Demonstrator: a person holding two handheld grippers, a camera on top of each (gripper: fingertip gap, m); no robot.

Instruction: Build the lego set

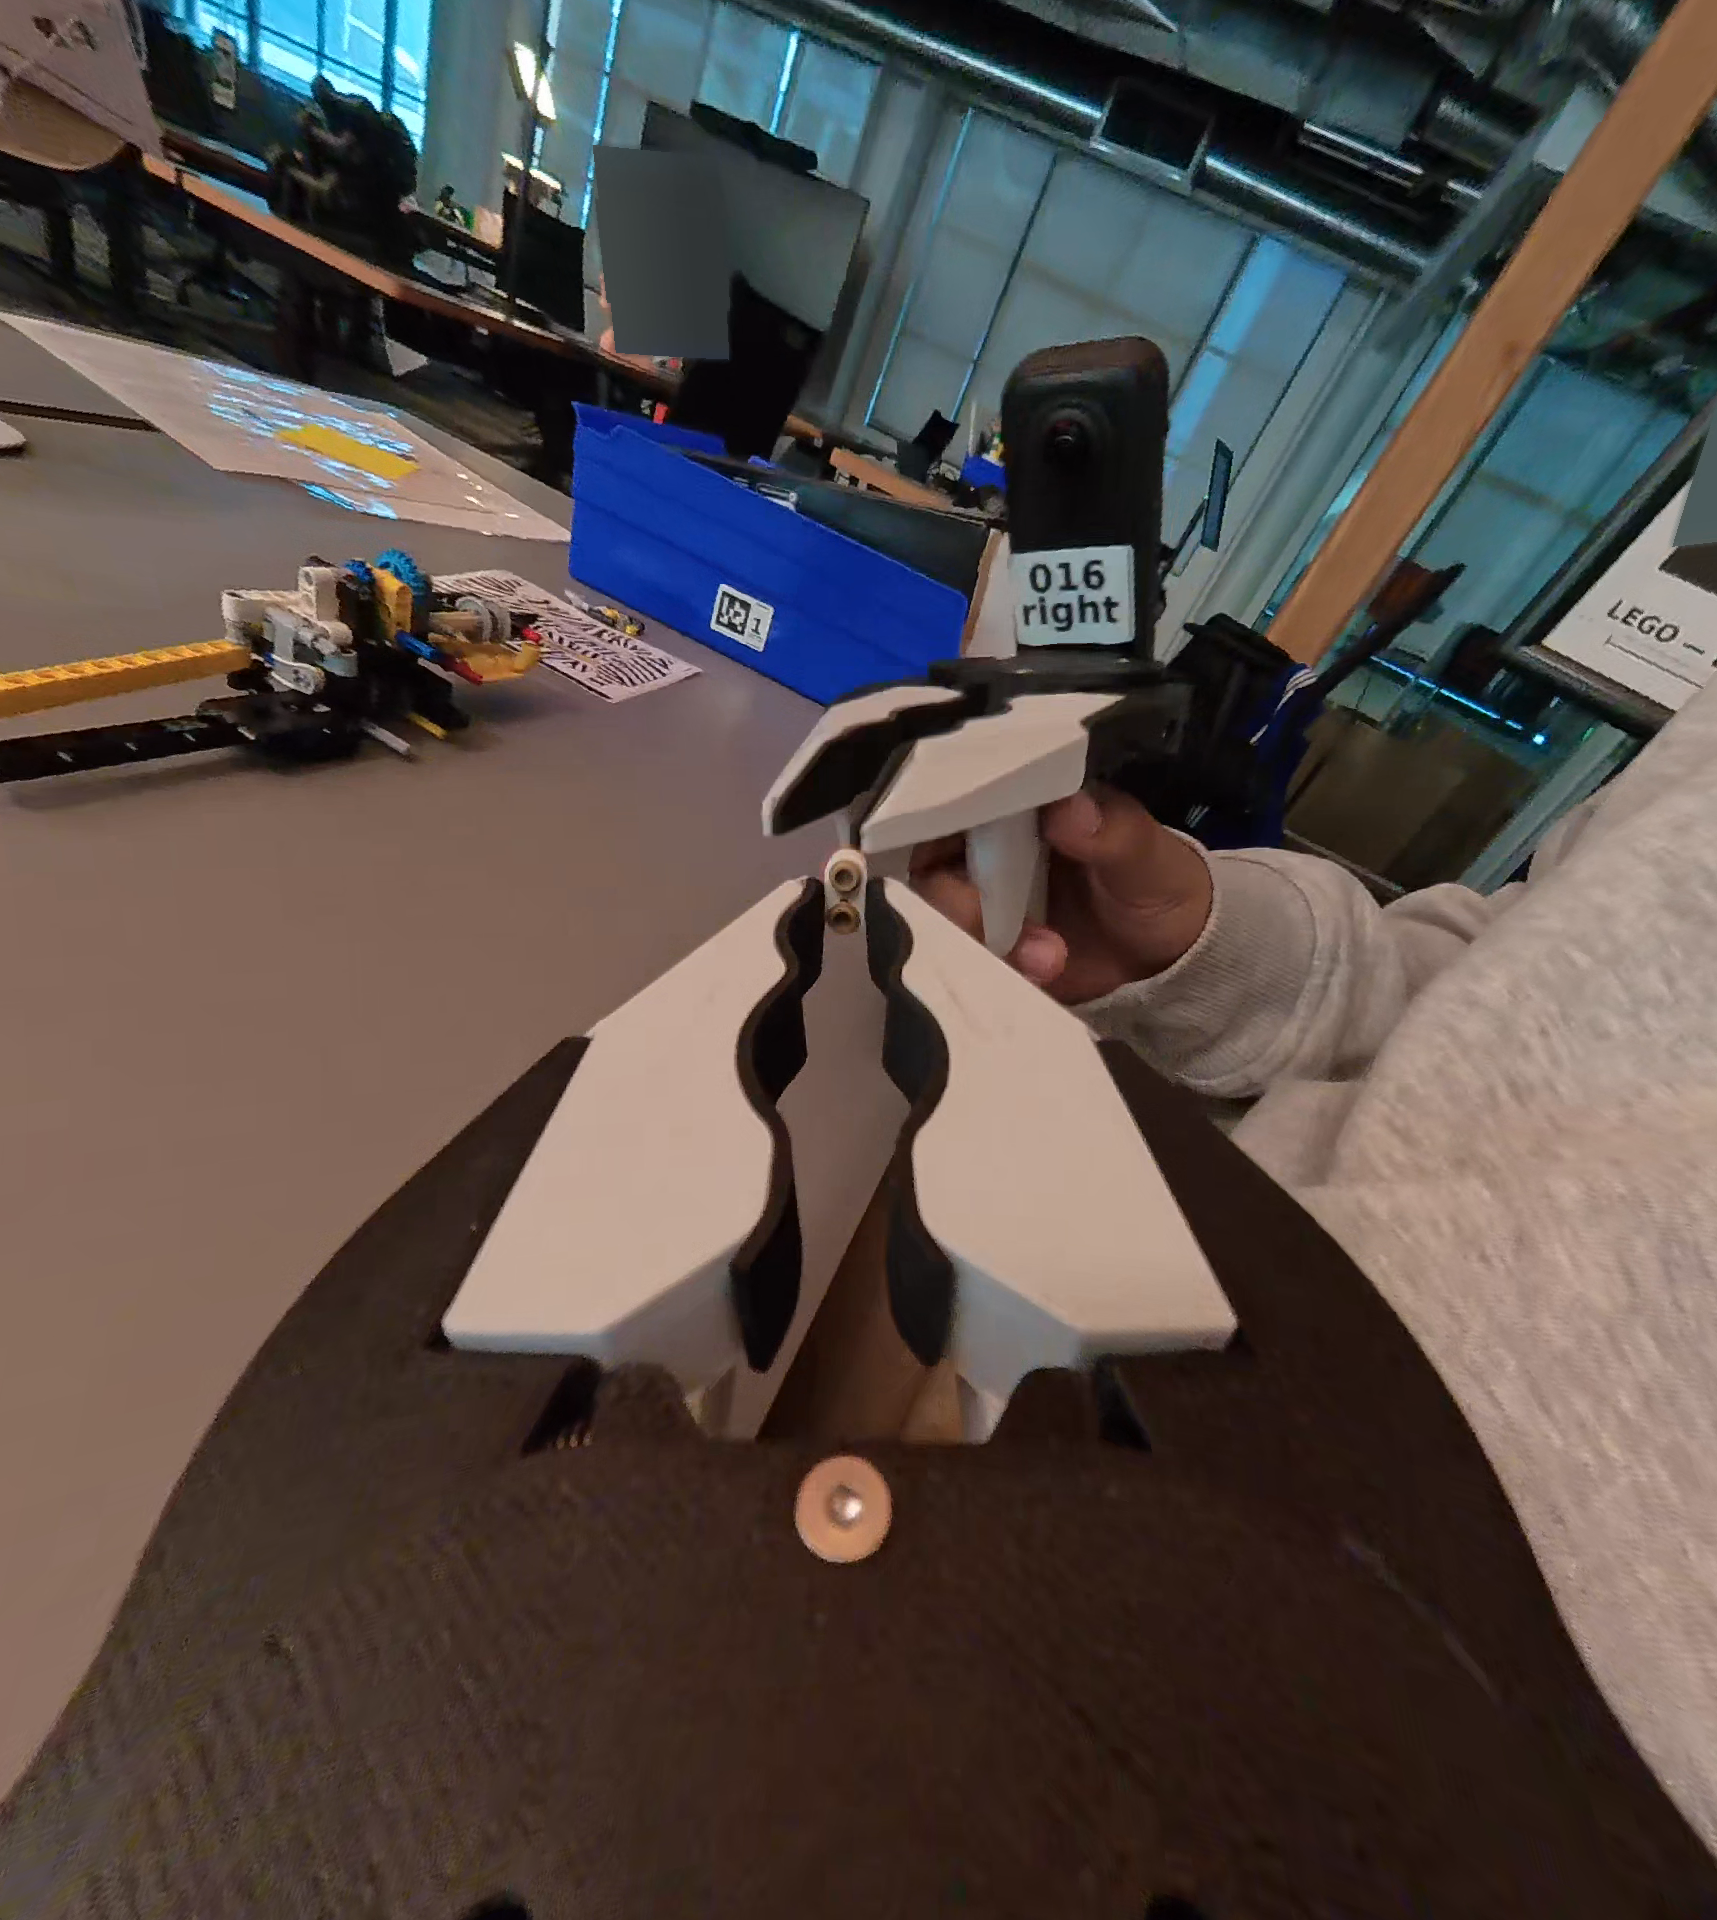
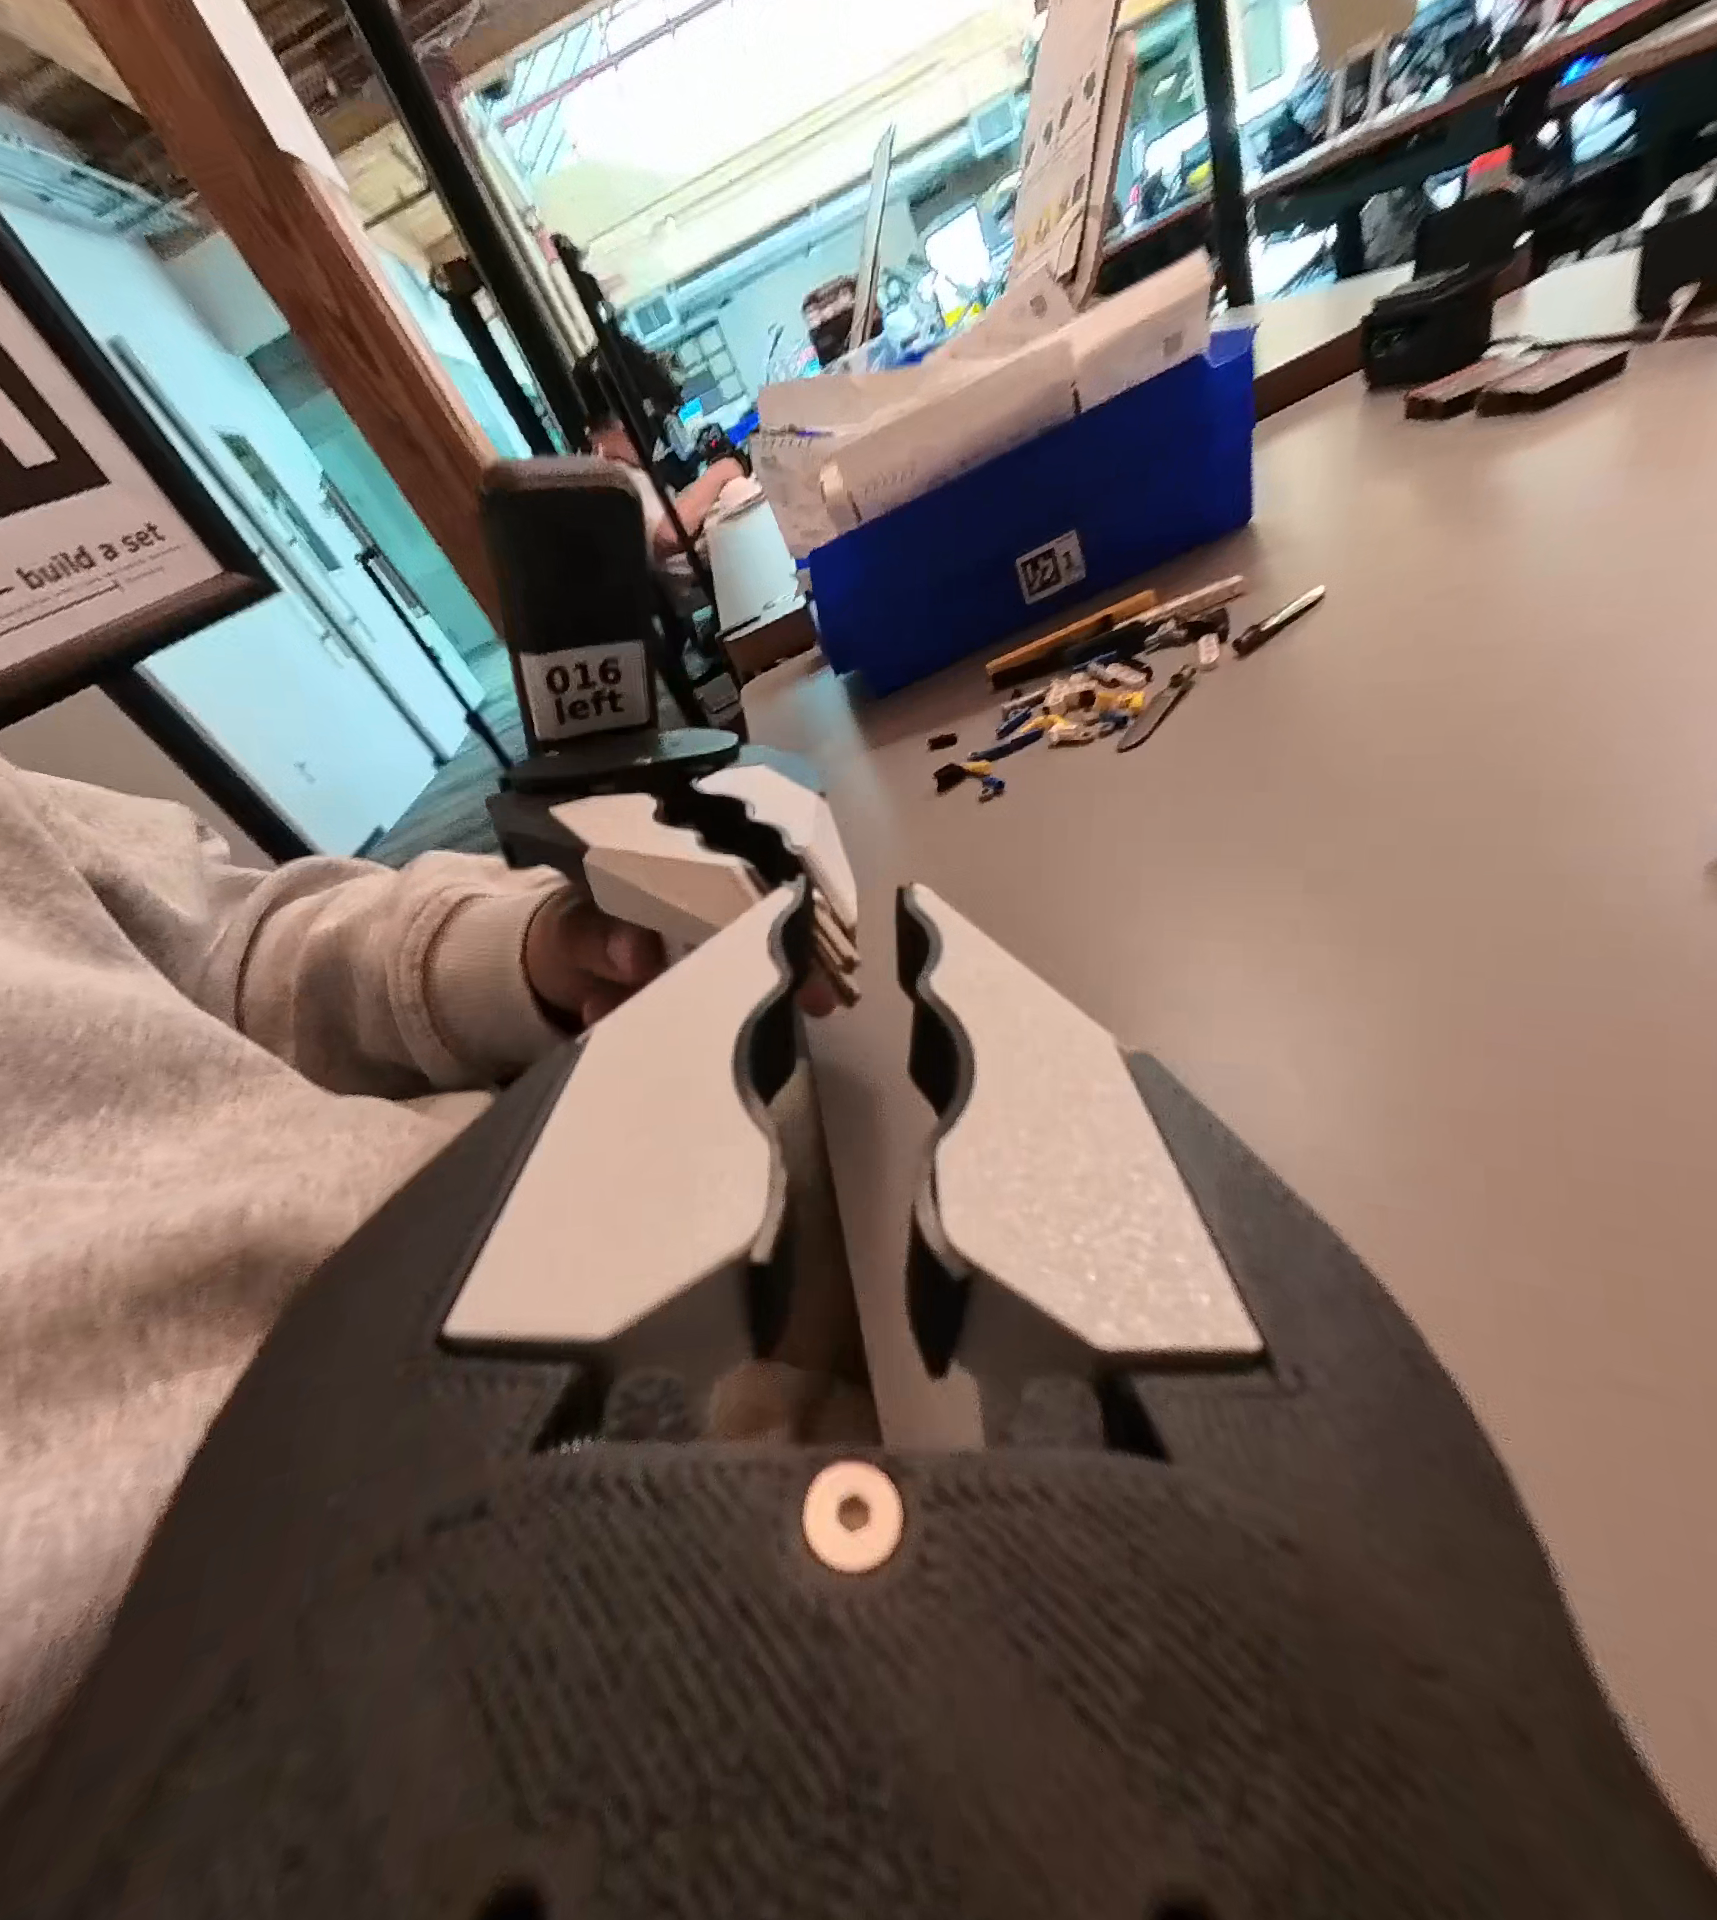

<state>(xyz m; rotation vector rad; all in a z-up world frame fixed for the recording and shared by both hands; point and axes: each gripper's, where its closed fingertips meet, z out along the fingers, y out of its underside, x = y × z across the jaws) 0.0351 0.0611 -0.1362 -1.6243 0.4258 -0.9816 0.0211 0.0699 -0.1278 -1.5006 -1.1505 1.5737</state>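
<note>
My left gripper is shut on a small tan piece with two round holes, held above the grey table. My right gripper stands slightly open, its tips on either side of that piece, which lies against its left finger. In the left wrist view the right gripper comes in from above right and its tips meet mine. The part-built model, with a yellow beam and a black beam, lies on the table to the far left.
A blue bin stands behind the model, next to a sticker sheet and an instruction sheet. Several loose pieces lie in front of the bin. A person's grey sleeve fills the near side. Both grippers' tips are close together, under 4 cm apart. My right gripper's tips are some 20 cm from the part-built model.
</note>
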